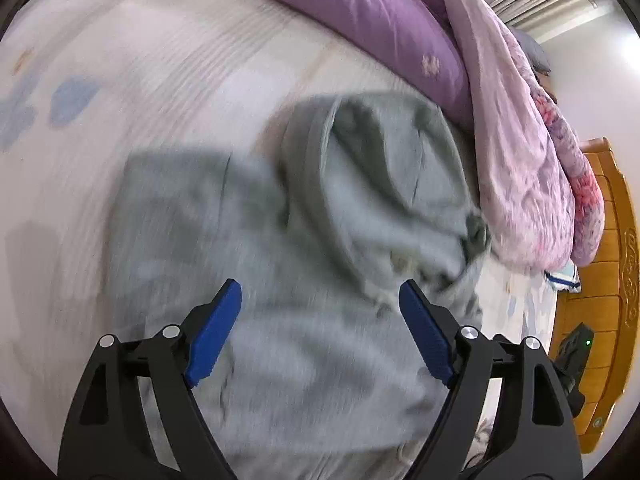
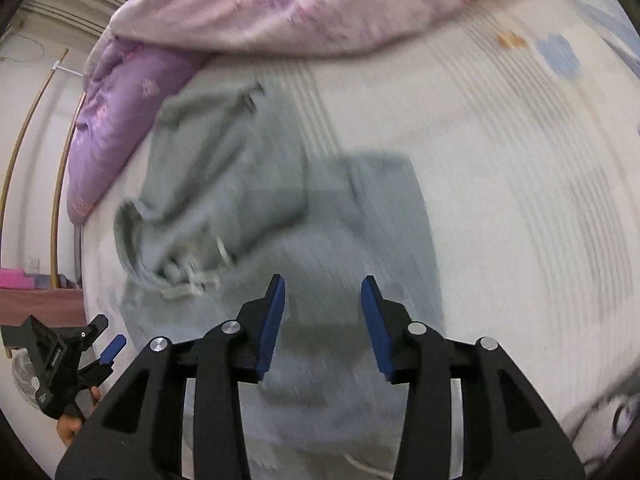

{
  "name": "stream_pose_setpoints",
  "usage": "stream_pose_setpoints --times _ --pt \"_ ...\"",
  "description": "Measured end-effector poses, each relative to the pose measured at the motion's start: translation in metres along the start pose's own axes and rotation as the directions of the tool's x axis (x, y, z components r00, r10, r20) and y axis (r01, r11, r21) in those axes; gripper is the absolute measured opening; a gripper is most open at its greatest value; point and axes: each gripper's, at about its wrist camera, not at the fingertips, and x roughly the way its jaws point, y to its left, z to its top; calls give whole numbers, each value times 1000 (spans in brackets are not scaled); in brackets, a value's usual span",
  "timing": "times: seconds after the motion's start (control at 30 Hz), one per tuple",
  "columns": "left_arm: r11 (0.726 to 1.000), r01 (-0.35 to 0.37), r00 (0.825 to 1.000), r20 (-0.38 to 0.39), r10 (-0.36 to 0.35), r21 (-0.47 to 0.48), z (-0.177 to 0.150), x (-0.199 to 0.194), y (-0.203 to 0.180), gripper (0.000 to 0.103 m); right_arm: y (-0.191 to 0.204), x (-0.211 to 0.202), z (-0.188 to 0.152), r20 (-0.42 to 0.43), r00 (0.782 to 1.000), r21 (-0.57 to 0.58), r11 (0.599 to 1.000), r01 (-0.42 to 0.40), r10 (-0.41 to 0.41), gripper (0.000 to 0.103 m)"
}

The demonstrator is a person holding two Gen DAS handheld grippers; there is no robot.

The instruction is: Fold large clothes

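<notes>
Left wrist view, motion-blurred: the left gripper [image 1: 320, 300] hangs over a pale grey-green hooded sweatshirt [image 1: 288, 264], its blue-padded fingers [image 1: 216, 332] spread wide with nothing between them. The sweatshirt lies crumpled on a bed with a white striped sheet [image 1: 160, 80]; its hood [image 1: 384, 168] is bunched at the far end, close to a purple quilt [image 1: 360, 12] and a pink floral duvet [image 1: 520, 160] heaped along the bed's far edge. An orange carved wooden headboard [image 1: 608, 280] stands at the right. Right wrist view, also blurred: the right gripper [image 2: 323, 300] is above the same sweatshirt [image 2: 248, 208], fingers [image 2: 272, 324] apart at a moderate gap, narrower than the left pair, gripping nothing. The hood and pale drawcords [image 2: 192, 276] lie left of the fingers; the body spreads beneath them on the sheet [image 2: 500, 160]. The left gripper [image 2: 105, 341] shows at the lower left edge, open, beside the bed. The quilt [image 2: 116, 120] and duvet [image 2: 280, 4] fill the top.
</notes>
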Motion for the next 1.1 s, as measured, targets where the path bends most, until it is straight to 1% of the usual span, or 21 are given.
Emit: stream_pose_setpoints --times 0.03,0.07,0.1,0.2,0.27,0.33,0.37,0.4,0.47,0.53,0.63,0.7,0.77,0.83,0.87,0.9,0.97,1.0,1.03,1.07,1.1 --pt "1000 8 1000 -5 -8 12 16 6 -2 82 2 2 10 8 1000 -5 1000 -11 11 45" --pt "1000 -10 1000 -12 11 17 25 12 -5 82 7 6 24 19 1000 -12 1000 -8 8 47" --pt "998 -58 998 -8 58 32 42 19 -11 82 12 11 37 25 1000 -11 1000 12 -12 50" --pt "993 -74 997 3 74 87 78 37 -23 82 17 26 74 21 999 26 999 -33 32 51" --pt "989 -123 992 -27 126 79 97 49 -25 82 17 28 94 26 999 54 998 -28 27 52" --pt "996 -77 996 -51 79 51 115 59 -30 82 27 36 113 32 999 19 1000 -12 11 53" --pt "996 -72 996 -54 75 50 122 62 -33 82 32 43 119 18 1000 -3 1000 3 -3 53" --pt "993 -86 995 -38 89 77 132 67 -40 82 39 53 128 -9 1000 -28 1000 11 -11 54" --pt "985 -120 991 -41 126 120 142 76 -47 82 49 70 138 -45 999 -71 997 13 -16 54" --pt "977 -166 981 -82 178 138 152 93 -45 82 61 80 146 -40 997 -137 989 55 -61 54" --pt "966 -215 968 -102 231 145 159 110 -39 82 68 91 153 -37 997 -179 982 67 -74 54" --pt "961 -221 959 -141 245 167 161 122 -33 82 78 100 157 -54 997 -232 972 47 -61 54" --pt "954 -230 958 -128 257 192 161 127 -34 82 89 113 153 -86 993 -304 951 54 -84 54" --pt "949 -216 956 -148 254 230 159 135 -35 81 99 128 152 -131 987 -360 932 44 -98 54" --pt "943 -227 953 -144 267 244 159 137 -36 80 100 132 151 -130 985 -376 925 59 -116 54" --pt "934 -239 949 -139 283 264 157 140 -37 77 101 138 150 -131 982 -392 917 75 -137 54" --pt "922 -261 944 -124 306 287 155 144 -39 72 101 142 149 -131 982 -399 914 73 -136 54" --pt "915 -270 943 -112 315 300 154 145 -40 68 101 143 148 -115 981 -415 904 97 -158 47" --pt "906 -279 940 -101 326 319 152 145 -44 62 100 143 147 -104 979 -426 897 118 -178 34" --pt "900 -282 940 -93 329 334 150 147 -49 46 98 140 146 -88 977 -436 889 139 -196 26" --pt "894 -279 941 -84 327 351 148 147 -54 30 97 136 145 -80 982 -434 893 121 -172 14"
